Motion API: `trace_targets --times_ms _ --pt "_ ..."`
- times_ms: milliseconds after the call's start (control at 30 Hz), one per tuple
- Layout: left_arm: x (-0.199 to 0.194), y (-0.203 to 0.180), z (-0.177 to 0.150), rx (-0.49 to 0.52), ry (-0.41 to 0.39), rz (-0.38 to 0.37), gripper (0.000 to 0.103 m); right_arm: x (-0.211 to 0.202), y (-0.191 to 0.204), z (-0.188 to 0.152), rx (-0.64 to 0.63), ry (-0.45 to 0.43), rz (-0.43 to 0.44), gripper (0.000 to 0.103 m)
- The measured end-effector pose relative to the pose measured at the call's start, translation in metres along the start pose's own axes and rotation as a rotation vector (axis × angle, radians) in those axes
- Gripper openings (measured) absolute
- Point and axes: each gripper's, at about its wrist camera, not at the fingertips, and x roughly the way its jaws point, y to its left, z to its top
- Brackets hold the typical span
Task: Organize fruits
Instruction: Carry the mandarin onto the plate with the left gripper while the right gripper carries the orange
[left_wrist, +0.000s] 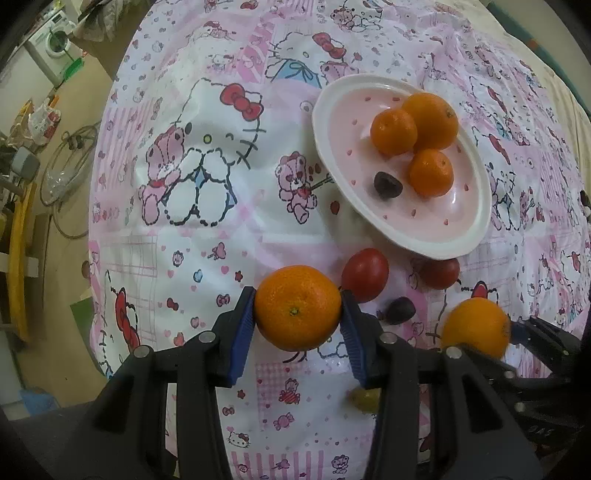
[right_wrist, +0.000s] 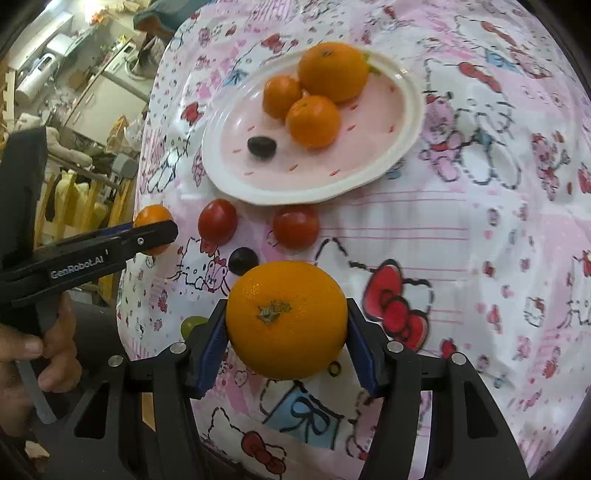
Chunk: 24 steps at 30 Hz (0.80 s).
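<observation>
Orange mandarin (left_wrist: 297, 307), round, no long axis to speak of; stem dimple faces the left wrist camera. Left tool (left_wrist: 297, 314) clamped on it, blue pads (left_wrist: 242, 332) pressing its 9 and 3 o'clock sides, fruit held above the cloth

Second orange (right_wrist: 286, 319), larger, dried stem scar toward the right wrist camera, slightly flattened sphere. Right tool (right_wrist: 286, 332) clamped on it at 9 and 3 o'clock, fruit sitting at the fingertips

Plate (left_wrist: 476, 225), oval, white rim, pink centre with small red marks; at 1 o'clock from the left tool, 12 o'clock from the right tool, well apart from both. Holds three oranges (left_wrist: 430, 120) touching in a cluster and one dark grape (left_wrist: 387, 184) beside them

Loose on the cloth between plate and tools: two red tomatoes (right_wrist: 218, 221), side by side near the plate's rim; one dark grape (right_wrist: 242, 260) just beyond the right tool's orange; one green grape (right_wrist: 192, 325), partly hidden behind the right tool's left finger

Counter (left_wrist: 184, 240): covered with a pink-and-white plastic cloth printed with cartoon cats, bears and red bows

Room: washing machine (left_wrist: 55, 40) at 10 o'clock in the left view; yellow wooden railing (right_wrist: 74, 199) and clutter at 9 o'clock in the right view; person's hand (right_wrist: 48, 350) gripping the left tool's handle
</observation>
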Motion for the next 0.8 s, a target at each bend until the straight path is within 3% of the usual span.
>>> trace_targets --times_ms 333,800 --pt "-0.005 -0.006 0.004 0.007 -0.038 0.014 0.040 -0.040 -0.027 0.001 0.069 -0.107 0.012 0.061" --pt "-0.041 -0.024 0.024 0.094 -0.191 -0.002 0.040 -0.105 -0.050 0.030 0.093 -0.307 -0.007 0.061"
